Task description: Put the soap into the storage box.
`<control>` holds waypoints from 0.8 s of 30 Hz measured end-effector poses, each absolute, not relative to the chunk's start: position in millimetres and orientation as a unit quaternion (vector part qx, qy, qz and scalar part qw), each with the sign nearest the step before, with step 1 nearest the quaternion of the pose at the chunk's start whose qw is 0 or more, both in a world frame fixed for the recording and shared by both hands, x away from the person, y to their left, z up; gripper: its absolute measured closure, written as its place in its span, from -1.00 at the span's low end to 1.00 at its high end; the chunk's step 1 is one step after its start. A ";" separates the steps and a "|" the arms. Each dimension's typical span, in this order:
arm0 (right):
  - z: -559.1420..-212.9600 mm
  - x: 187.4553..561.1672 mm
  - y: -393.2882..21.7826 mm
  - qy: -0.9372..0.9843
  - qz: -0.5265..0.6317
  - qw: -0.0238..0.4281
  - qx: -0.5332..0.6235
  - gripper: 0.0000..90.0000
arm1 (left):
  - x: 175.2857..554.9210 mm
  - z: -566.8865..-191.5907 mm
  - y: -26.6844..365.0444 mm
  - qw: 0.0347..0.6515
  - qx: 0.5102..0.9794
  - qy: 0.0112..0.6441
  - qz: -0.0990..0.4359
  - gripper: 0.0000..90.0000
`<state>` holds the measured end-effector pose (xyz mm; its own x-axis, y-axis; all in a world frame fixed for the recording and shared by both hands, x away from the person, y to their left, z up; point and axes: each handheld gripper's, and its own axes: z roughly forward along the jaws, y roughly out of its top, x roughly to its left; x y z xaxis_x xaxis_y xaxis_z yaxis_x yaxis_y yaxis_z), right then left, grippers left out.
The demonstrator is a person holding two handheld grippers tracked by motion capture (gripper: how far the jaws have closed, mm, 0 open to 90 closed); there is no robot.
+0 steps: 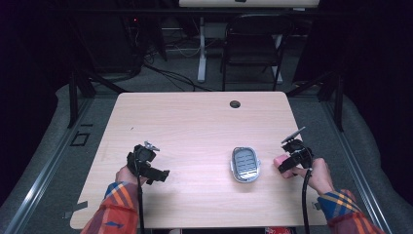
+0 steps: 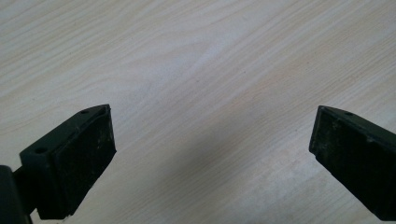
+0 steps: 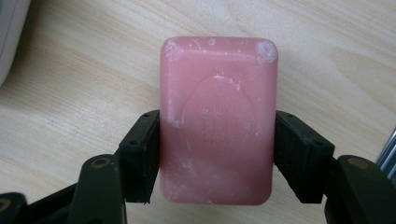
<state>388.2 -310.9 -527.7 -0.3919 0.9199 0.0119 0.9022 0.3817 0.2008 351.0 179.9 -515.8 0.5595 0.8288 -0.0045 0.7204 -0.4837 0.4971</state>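
A: Closest to the lens in the right gripper view, the pink soap bar (image 3: 217, 121) sits between the 2 black jaws of the right gripper (image 3: 217, 156); both pads press its long sides, so it is clamped.

B: Surface of the bar?

A: Rounded rectangle, waxy, with white scuffs and an oval stamp pressed into the top face. Wood-grain table (image 3: 70, 93) under it.

B: Location in the high view?

A: The soap bar (image 1: 281, 160) is near the table's right edge, in the right gripper (image 1: 287, 163). Just to its left stands the soap dish (image 1: 245, 164), a grey rounded tray with a slatted insert, apart from the bar.

B: Left side?

A: The left gripper (image 1: 163, 175) rests near the front-left of the table (image 1: 195, 117). In the left gripper view its jaws stand wide, with bare laminate (image 2: 196, 70) between the rough black pads (image 2: 79, 163).

B: Free room?

A: The back half of the top is open, apart from 1 cable hole (image 1: 235, 104) near the far edge. A wide bare stretch separates the left gripper from the dish.
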 end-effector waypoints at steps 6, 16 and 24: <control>-521.7 387.9 -314.8 0.832 0.096 0.053 0.544 -0.17 | 351.3 -516.0 179.7 0.228 0.853 0.453 0.119 -1.00; -514.2 387.9 -319.7 0.836 0.096 0.060 0.537 -0.17 | 351.2 -515.9 179.7 0.229 0.853 0.453 0.120 -1.00; -506.5 387.0 -320.2 0.842 0.094 0.069 0.526 -0.17 | 351.3 -516.0 179.6 0.228 0.853 0.453 0.120 -1.00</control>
<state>387.0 -320.2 -506.5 -0.4364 0.8996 -0.0169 0.8737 0.4281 0.2310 351.3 179.6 -516.0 0.5606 0.8281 -0.0016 0.7184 -0.4854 0.4983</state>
